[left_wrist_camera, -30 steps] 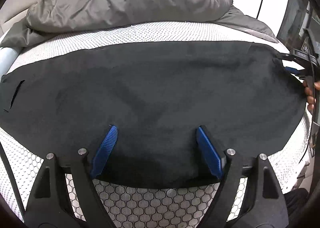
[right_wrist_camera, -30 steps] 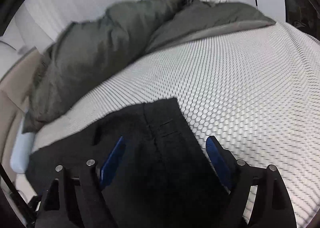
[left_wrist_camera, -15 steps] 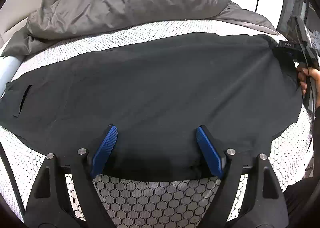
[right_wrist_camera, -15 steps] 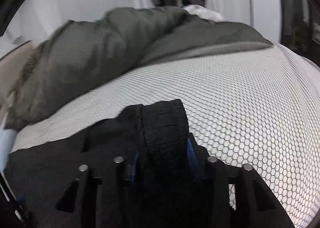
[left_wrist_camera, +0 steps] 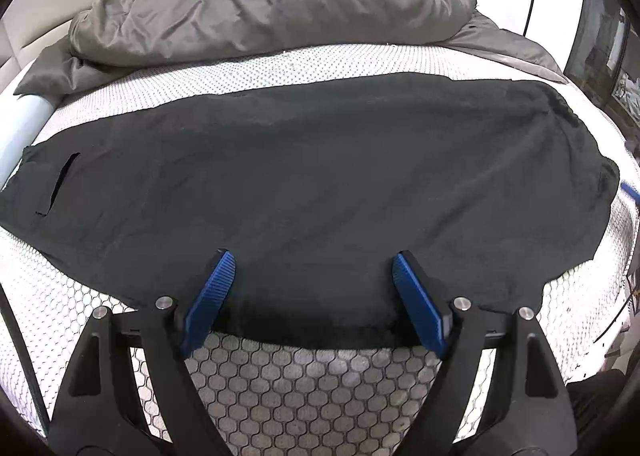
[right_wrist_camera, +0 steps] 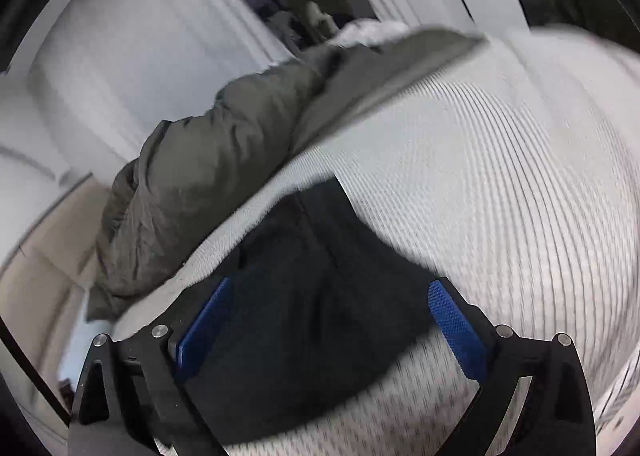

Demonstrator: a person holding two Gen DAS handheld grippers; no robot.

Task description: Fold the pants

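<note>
Black pants lie flat across a white honeycomb-patterned mattress, with a pocket slit at the far left. My left gripper hovers open over the near edge of the cloth, its blue pads apart with nothing pinched. In the blurred right wrist view, one end of the pants lies on the mattress under my right gripper. Its jaws are opening wide and the blue pads stand clear of the fabric.
A crumpled grey duvet is heaped along the far side of the bed, also the duvet in the right view. White wall panels rise behind it. A pale blue bolster lies at the left edge.
The right gripper closed on the pants' end, pulled it sideways, then let go and opened wide. In the left view the hand and gripper at the right edge have gone; the cloth lies smoother.
</note>
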